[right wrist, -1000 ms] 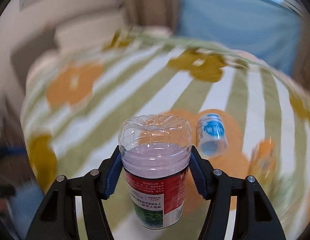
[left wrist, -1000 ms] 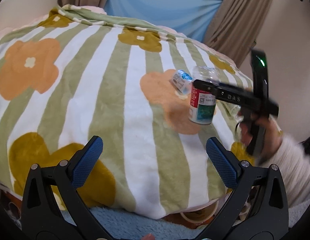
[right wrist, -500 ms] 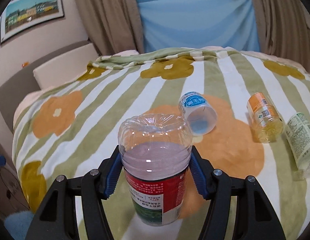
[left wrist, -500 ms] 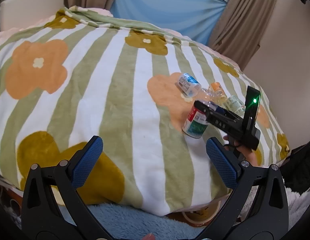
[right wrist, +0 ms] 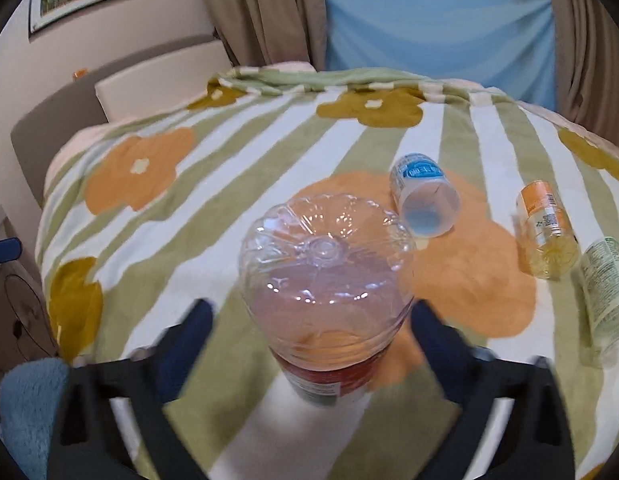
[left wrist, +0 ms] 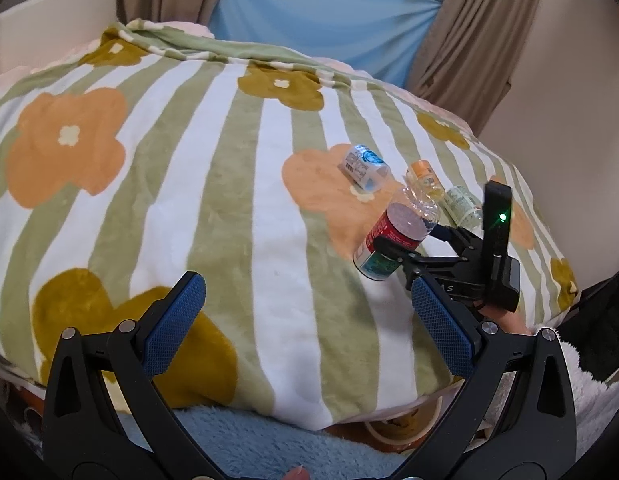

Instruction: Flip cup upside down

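Right wrist view: a clear plastic cup cut from a bottle, with a red, white and green label (right wrist: 325, 280), is seen standing mouth-down on the green-and-white striped blanket with orange and mustard flowers (right wrist: 229, 184), its ribbed base turned upward. The right gripper (right wrist: 309, 316) is blurred, and its blue-padded jaws are spread to either side of the cup with a visible gap on both sides, so nothing is pinched. The cup appears to be set on a white stripe just in front of the orange flower, presumably so that it rests on a flat patch of the soft cover.

From the left wrist view, the cup (left wrist: 393, 240) is shown leaning slightly, framed by the right gripper (left wrist: 409, 244); whether it is fully settled cannot be told. The left gripper (left wrist: 305, 324) is held low at the near edge of the bed, jaws wide apart and empty, kept out of the way.

Beyond, a blue-labelled clear cup (right wrist: 423, 200), an orange-labelled one (right wrist: 543, 228) and a pale green-labelled one (right wrist: 607, 296) lie on their sides, well apart from the inverted cup.

The flip is judged essentially done.
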### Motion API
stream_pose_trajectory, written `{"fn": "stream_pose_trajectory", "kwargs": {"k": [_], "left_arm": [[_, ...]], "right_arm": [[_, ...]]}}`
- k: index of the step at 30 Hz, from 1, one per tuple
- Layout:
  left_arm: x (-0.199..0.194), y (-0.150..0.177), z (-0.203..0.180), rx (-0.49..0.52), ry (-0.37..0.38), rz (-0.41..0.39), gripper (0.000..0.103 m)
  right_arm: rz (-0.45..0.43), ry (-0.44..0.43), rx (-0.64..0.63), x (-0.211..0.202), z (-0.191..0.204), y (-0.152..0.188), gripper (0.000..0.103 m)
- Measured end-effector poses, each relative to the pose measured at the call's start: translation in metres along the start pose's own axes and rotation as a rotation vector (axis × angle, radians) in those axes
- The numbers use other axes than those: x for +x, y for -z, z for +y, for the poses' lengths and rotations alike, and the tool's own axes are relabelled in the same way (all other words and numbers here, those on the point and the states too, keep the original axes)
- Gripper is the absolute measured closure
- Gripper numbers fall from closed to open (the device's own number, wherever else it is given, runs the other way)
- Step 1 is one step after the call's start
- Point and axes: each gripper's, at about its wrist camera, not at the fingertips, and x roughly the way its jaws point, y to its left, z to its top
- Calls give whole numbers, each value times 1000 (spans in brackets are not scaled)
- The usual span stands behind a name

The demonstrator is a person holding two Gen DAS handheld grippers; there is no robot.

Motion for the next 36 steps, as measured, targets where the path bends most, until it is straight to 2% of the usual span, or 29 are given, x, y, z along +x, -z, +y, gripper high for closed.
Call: {"fn": "stream_pose_trajectory", "kwargs": {"k": [2,4,7,12,16,18,21,25,27,31,36], "left_arm": [[-1,0,0,4,-8,-3,1],[-1,-1,-1,4,-13,-3,1],[-1,-1,-1,6,-13,1,1],[-3,0,-8,22,-26,-9,1],[-15,-1,-17,52,-41,-41,1],[-24,-5,-24,77,-53,-74,1],[-40,-26,-41,141,-72,-163,1],[-71,-59,-72,219,-113,-358,1],[-83,-70,-87,244,-139,-427,0],[-94,-76,-103,257,-167,-500,0],[-100,-55,-111,254,-277,-564,0]], "right_arm": [[-69,-3,17,-9,-4,4,0],[-94,-7,45,-15,-10,7,0],[-55,11,58,-18,-16,12,0],[-53,48,36,-35,-14,19,0],[-92,86,25,-74,-7,19,0],[-139,112,24,-100,-5,14,0],[-247,206,1,-150,0,-4,0],[-381,357,0,-213,11,-37,0],[-420,407,6,-233,17,-47,0],[-445,515,13,-251,25,-52,0],[-464,498,39,-256,28,-36,0]]}}
